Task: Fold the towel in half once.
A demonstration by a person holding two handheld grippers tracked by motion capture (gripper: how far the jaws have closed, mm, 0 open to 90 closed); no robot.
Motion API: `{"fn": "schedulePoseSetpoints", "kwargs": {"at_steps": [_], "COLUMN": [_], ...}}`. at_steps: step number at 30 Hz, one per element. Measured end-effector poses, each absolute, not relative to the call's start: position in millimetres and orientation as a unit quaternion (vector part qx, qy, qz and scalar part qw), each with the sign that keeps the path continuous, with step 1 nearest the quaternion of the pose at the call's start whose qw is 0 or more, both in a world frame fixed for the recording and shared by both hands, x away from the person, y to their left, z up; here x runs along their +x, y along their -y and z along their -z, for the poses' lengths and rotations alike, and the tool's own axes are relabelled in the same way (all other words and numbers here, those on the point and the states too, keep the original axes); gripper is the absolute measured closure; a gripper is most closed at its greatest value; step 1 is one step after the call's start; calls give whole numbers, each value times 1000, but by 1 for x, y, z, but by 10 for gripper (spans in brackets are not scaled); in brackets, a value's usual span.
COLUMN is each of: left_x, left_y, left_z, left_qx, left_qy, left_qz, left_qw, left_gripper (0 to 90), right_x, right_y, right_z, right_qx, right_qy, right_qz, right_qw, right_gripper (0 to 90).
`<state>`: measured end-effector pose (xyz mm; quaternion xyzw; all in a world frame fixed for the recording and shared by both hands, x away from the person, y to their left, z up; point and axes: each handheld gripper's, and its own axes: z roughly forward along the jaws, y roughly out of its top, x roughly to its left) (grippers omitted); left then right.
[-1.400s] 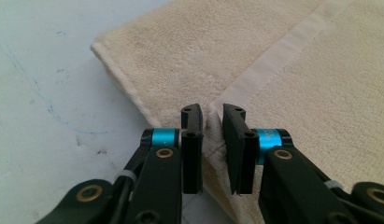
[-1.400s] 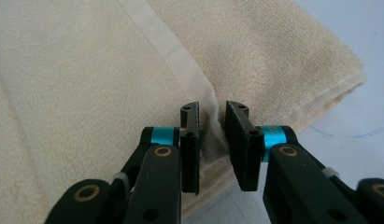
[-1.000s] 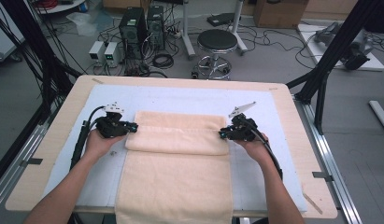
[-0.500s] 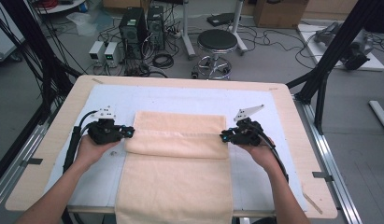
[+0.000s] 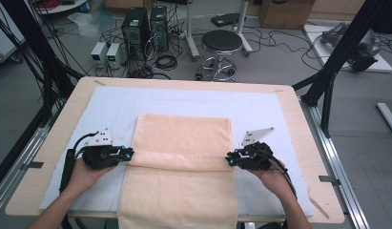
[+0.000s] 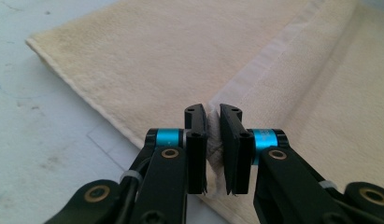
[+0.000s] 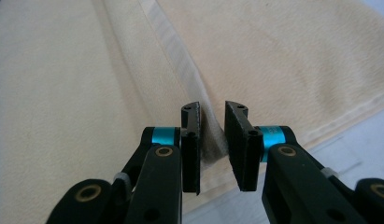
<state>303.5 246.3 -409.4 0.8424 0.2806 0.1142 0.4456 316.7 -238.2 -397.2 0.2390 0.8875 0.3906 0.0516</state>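
- The left gripper, black with blue rings near its jaws, sits at the left side of the table, held in the person's left hand; a grey three-cornered plate stands on top of it.
- In the left gripper view its jaws are pinched narrow on the hem of the folded layer, a wad of pale cloth squeezed between the pads.
- The pale peach terry towel lies in the middle of the light blue mat that covers the wooden table. Its far part is folded over, the hem running across between the two grippers, and its near part hangs over the table's front edge.
- The right gripper, of the same make, sits at the towel's right edge in the person's right hand.
- In the right gripper view its jaws are drawn close on the same hem, with cloth bunched between the pads.
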Motion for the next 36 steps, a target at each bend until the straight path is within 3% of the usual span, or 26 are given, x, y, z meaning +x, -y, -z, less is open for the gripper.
{"fn": "schedulePoseSetpoints", "kwargs": {"at_steps": [25,31,36], "left_x": [249,248,260], "left_y": [-250,-251,-254], "left_z": [417,412,407], "left_qx": [872,871,862], "left_qy": [-245,-237,-251], "left_qz": [-89,-93,-111], "left_qw": [414,420,427], "left_gripper": [803,621,582], "right_x": [260,263,274], "right_y": [246,245,246], "right_z": [413,410,403], "right_qx": [202,193,198], "right_qy": [-895,-895,-891], "right_qz": [-396,-401,-408], "right_qw": [41,28,36], "right_gripper": [813,722,648]}}
